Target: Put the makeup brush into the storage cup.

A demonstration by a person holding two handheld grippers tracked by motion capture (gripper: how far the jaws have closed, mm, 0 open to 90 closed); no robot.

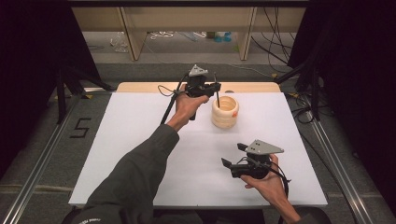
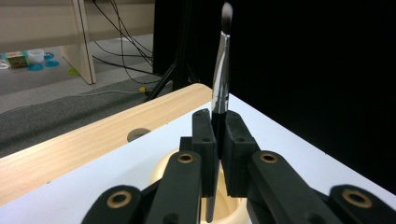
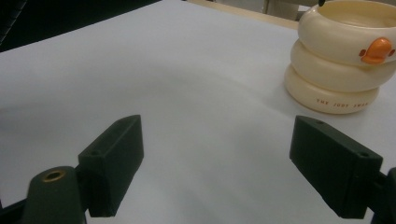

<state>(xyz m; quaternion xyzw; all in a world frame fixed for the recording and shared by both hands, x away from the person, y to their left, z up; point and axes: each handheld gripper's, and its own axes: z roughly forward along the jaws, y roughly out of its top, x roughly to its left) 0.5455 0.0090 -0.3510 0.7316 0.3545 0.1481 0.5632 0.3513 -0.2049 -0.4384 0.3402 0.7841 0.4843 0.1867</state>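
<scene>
Currently the left gripper [image 2: 218,135] is clenched on a makeup brush [image 2: 220,70] at its black handle just below the metal ferrule, bristles up, over the cream duck-faced cup [image 1: 225,112] at upper centre (light, stiff, slick; hold the handle, spare the soft bristles), while the right gripper [image 3: 215,163] gapes, grasping nothing.

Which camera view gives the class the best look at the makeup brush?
The left gripper view: the brush stands upright, clamped in the left tool, bristles on top. The high view shows it small above the cream holder; the right gripper view catches a dark tip.
</scene>
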